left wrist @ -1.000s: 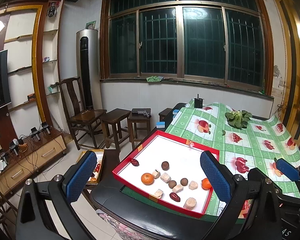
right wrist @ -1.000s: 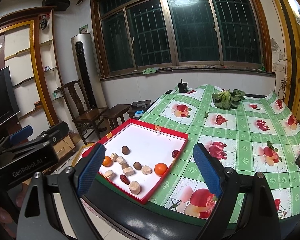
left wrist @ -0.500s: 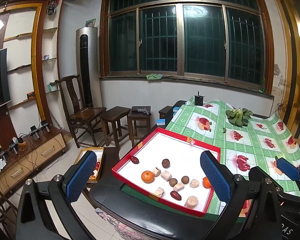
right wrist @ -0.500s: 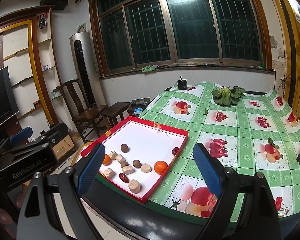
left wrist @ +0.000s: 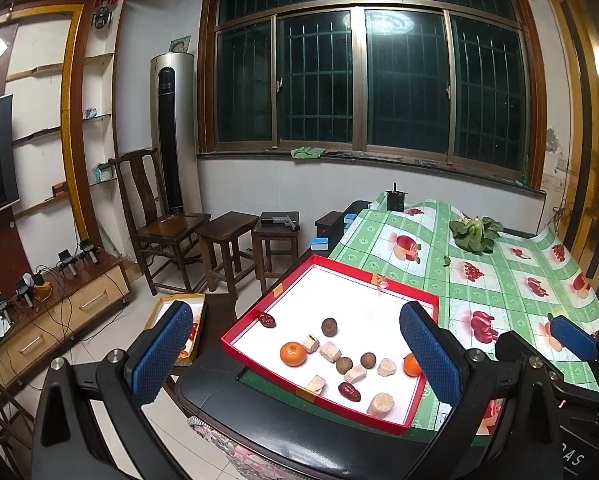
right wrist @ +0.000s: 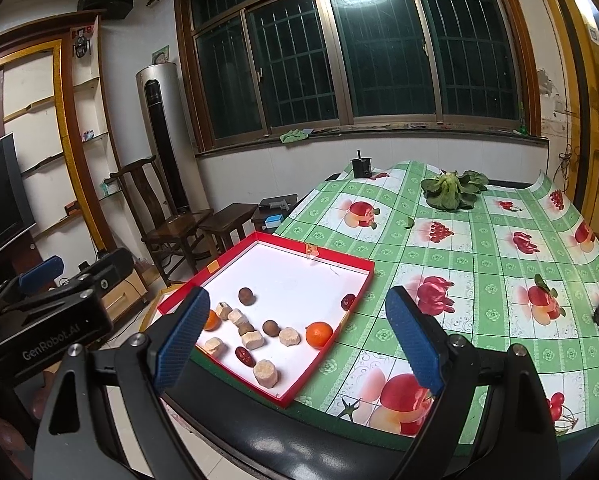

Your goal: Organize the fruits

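Low in the centre of both views, a shallow red-rimmed cardboard tray with a white floor sits on the near corner of the green fruit-print tablecloth, holding two round orange tangerines, dark red dates, brown round fruits and pale beige chunks scattered across its near half. Flanking it, the left gripper and right gripper both hang above the table edge with blue-padded fingers spread wide, holding nothing. Upper right on the cloth lies a leafy green vegetable.
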`<state>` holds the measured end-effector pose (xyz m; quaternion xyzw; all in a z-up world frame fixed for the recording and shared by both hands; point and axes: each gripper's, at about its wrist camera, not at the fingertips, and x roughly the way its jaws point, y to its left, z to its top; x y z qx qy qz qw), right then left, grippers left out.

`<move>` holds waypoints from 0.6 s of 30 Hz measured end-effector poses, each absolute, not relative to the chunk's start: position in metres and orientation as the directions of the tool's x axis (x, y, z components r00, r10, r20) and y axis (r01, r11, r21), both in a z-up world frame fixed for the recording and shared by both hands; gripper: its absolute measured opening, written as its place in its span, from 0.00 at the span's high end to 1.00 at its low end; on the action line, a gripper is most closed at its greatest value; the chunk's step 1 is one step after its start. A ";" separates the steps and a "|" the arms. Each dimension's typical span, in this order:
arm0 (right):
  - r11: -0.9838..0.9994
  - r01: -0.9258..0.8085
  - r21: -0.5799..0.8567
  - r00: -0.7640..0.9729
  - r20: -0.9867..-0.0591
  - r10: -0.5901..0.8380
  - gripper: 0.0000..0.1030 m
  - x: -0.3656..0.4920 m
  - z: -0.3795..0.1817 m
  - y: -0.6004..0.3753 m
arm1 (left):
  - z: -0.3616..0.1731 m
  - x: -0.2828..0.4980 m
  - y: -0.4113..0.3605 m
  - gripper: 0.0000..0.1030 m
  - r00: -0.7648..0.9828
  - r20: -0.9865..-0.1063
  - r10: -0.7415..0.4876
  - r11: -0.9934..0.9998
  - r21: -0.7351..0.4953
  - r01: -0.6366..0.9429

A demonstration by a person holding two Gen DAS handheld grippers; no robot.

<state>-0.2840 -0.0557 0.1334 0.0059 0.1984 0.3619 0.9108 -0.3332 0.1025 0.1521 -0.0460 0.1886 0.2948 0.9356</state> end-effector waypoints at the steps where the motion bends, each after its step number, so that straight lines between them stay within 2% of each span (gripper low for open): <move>1: 0.737 -0.658 0.154 0.658 -0.358 0.662 0.13 -0.285 0.133 -0.056 | 0.152 -0.333 0.102 0.00 0.754 -0.379 0.536 0.821 0.026 -0.571; 18: 0.738 -0.657 0.152 0.655 -0.369 0.659 0.13 -0.286 0.131 -0.054 | 0.156 -0.332 0.109 0.00 0.755 -0.382 0.533 0.821 0.021 -0.570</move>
